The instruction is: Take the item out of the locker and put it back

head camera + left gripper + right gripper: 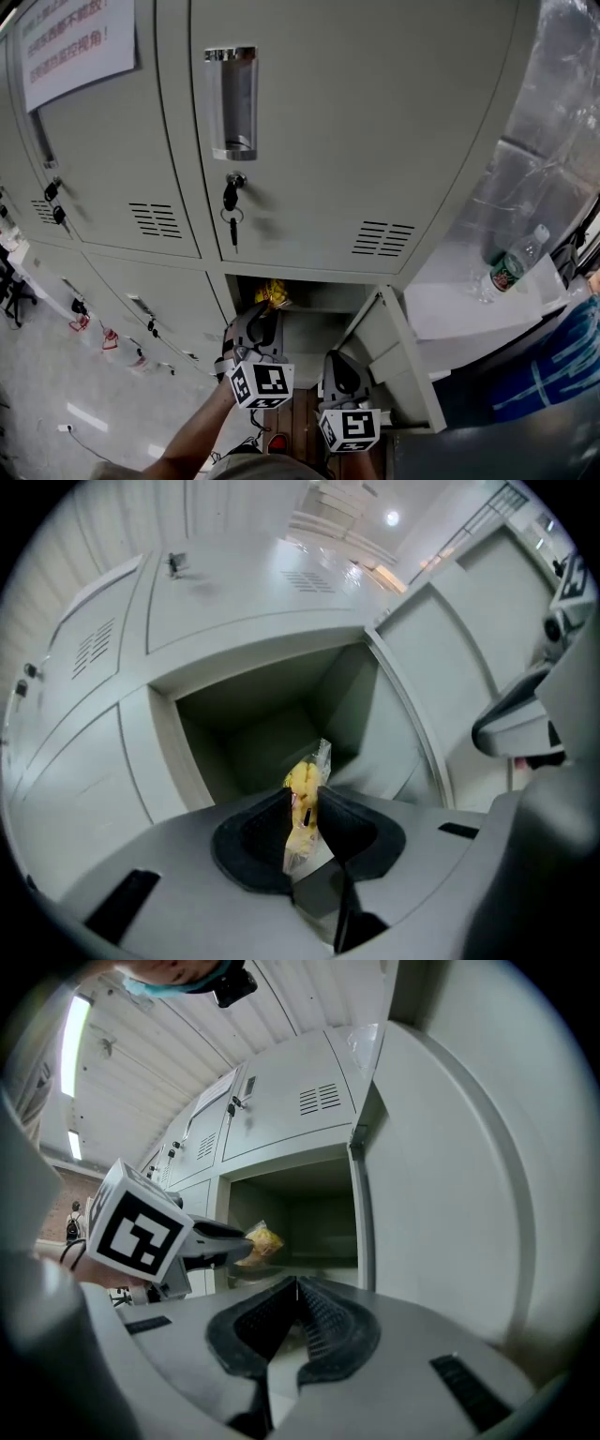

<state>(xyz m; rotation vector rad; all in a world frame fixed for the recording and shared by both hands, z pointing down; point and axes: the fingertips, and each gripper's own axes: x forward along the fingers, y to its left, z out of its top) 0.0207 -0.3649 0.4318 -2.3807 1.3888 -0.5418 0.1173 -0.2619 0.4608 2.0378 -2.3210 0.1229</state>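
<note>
Pinching a clear packet of yellow snack (309, 775) between its two pads, the left gripper (303, 810) holds it upright at the mouth of the open locker compartment (314, 314), in the air and not lying on the compartment floor. The right gripper (295, 1290) has its jaws pressed together with nothing between them. It stays just beside the left one, in front of the opened door (405, 349) at the compartment's right side.
</note>
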